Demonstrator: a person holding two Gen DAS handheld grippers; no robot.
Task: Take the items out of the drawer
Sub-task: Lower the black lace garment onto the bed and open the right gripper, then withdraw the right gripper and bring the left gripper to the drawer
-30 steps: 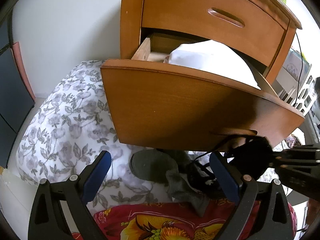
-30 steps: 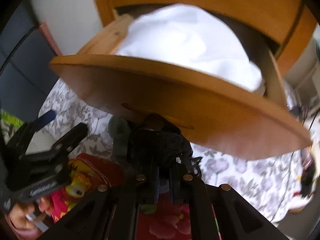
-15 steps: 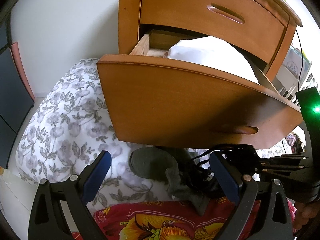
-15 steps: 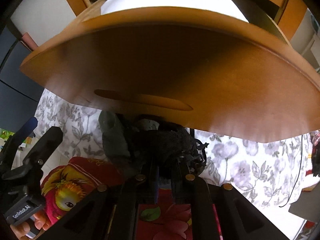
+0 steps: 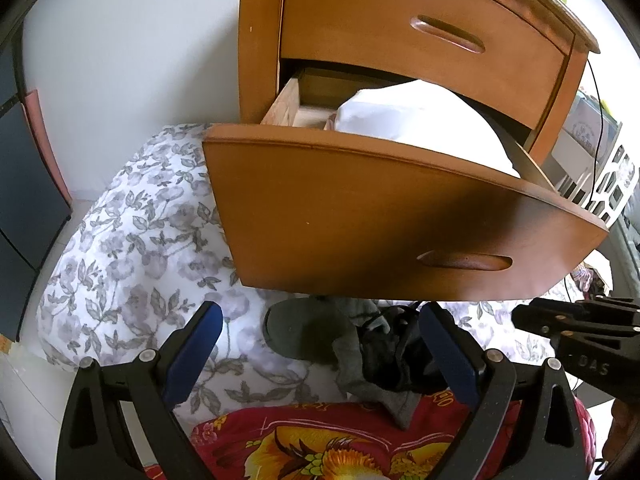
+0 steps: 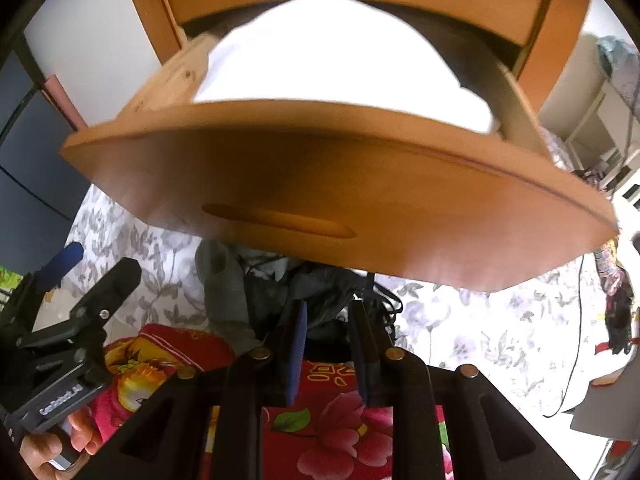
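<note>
The lower drawer (image 5: 360, 216) of a wooden nightstand stands pulled out, and a white folded cloth (image 5: 420, 120) bulges from it. Under its front, on the bed, a black lace garment (image 5: 392, 356) lies against a grey garment (image 5: 304, 332). My left gripper (image 5: 320, 344) is open, its blue pads either side of this pile and apart from it. In the right wrist view, my right gripper (image 6: 328, 320) is just short of the black garment (image 6: 320, 284). Its jaws are opening by a narrow gap, with nothing pinched between them. The drawer front (image 6: 320, 184) hangs over the pile.
Floral grey-and-white bedding (image 5: 140, 240) spreads under the drawer, with a red flowered blanket (image 5: 320, 444) nearest me. The upper drawer (image 5: 420, 32) is shut. A black cable (image 6: 576, 360) trails over the bedding on the right. A hand (image 6: 52, 448) holds the left gripper's handle.
My right gripper was shut on the black lace garment; it has let go, leaving the garment on the pile, and drawn back to the right. The left gripper stayed put.
</note>
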